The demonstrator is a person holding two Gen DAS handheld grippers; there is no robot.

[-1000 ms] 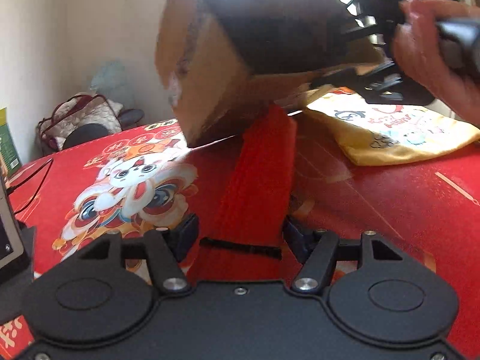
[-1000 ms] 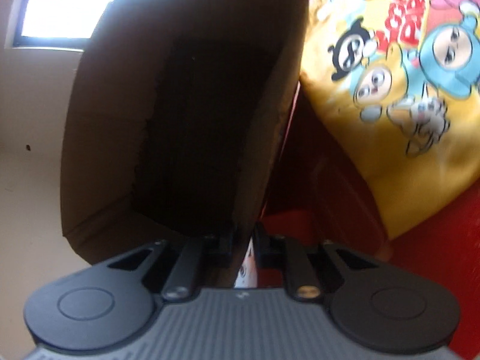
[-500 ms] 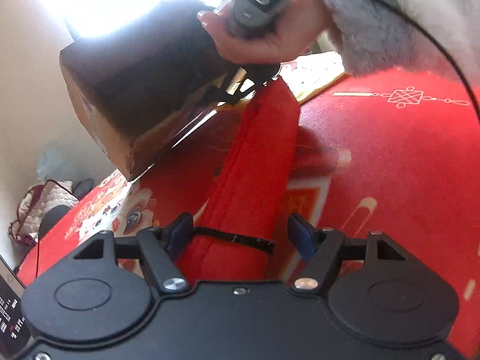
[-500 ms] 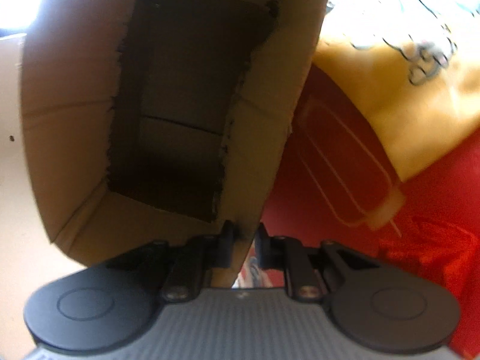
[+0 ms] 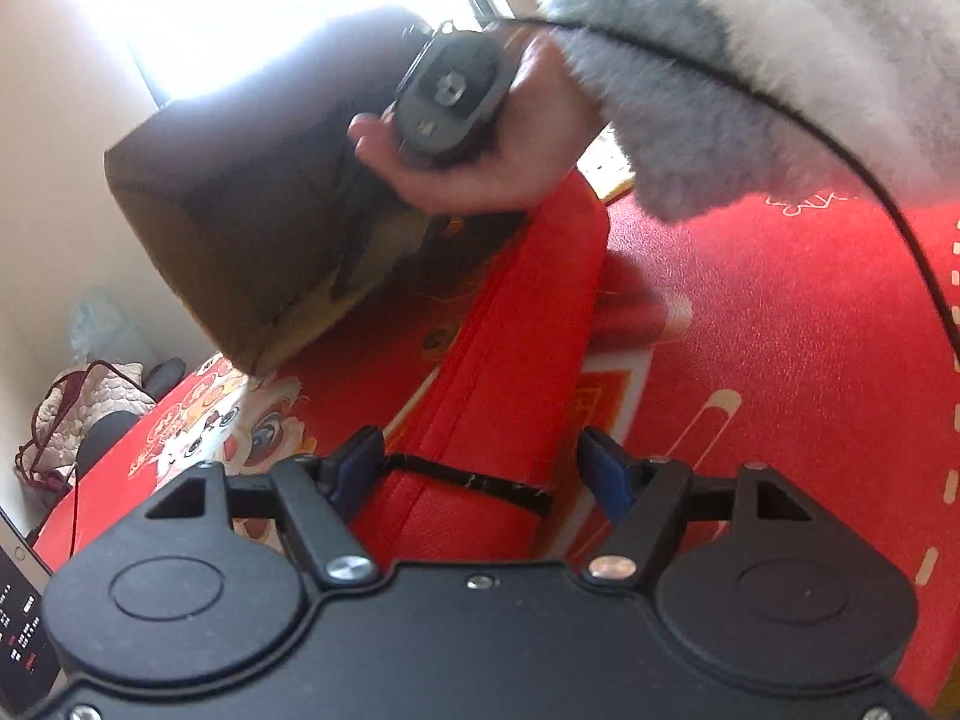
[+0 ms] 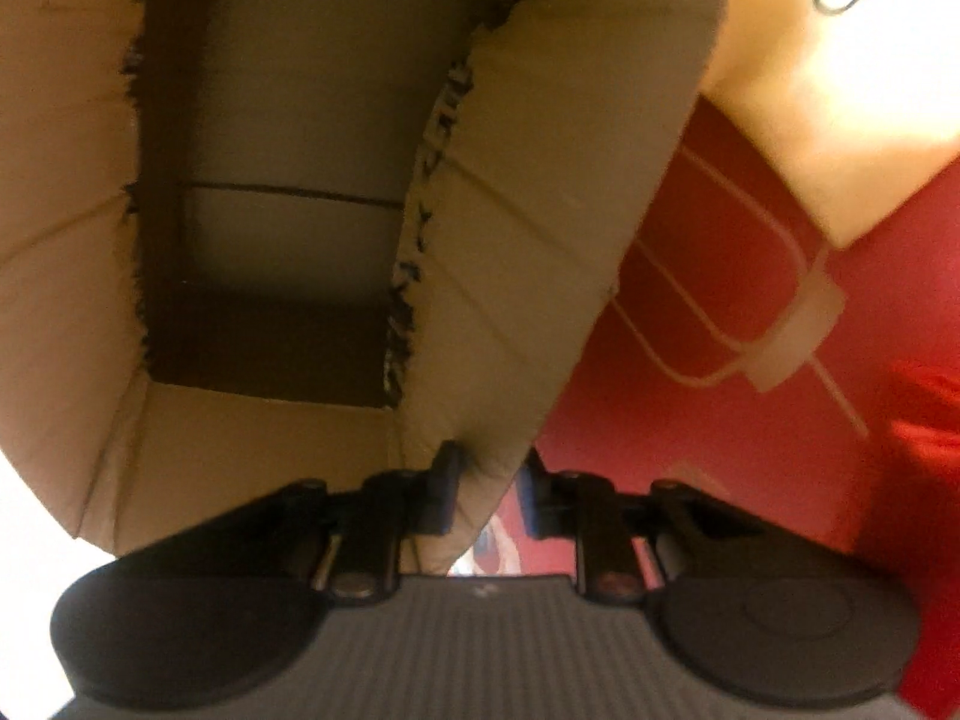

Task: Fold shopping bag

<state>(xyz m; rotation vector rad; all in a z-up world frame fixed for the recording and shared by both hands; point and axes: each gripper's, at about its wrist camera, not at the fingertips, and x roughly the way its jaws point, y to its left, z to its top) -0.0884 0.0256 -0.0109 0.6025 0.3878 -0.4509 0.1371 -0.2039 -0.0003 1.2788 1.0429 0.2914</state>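
The right hand-held gripper (image 6: 486, 480) has the rim of the brown paper shopping bag (image 6: 270, 120) between its jaws, which are opening: one pad still lies against the paper wall, the other appears to stand just clear of it. In the left wrist view the bag hangs tilted at 10 o'clock, its lowest corner down near the red printed desk (image 5: 780, 360), with the person's hand (image 5: 510, 150) and grey fleece sleeve (image 5: 690, 90) at 12 o'clock. The left hand-held gripper (image 5: 480, 468) stands apart, straddling a red padded strip (image 5: 510, 360) bound by a black band (image 5: 468, 480) without clamping it. The folding looks barely begun: the bag is still boxy, its mouth gaping and its flat bottom visible inside, so every crease remains to be made. A yellow cartoon bag (image 6: 810, 120) lies on the desk at 2 o'clock in the right view. Compared with a second ago, the right jaws no longer pinch the wall tightly, the bag has come lower toward the desk, and the left view has rolled.
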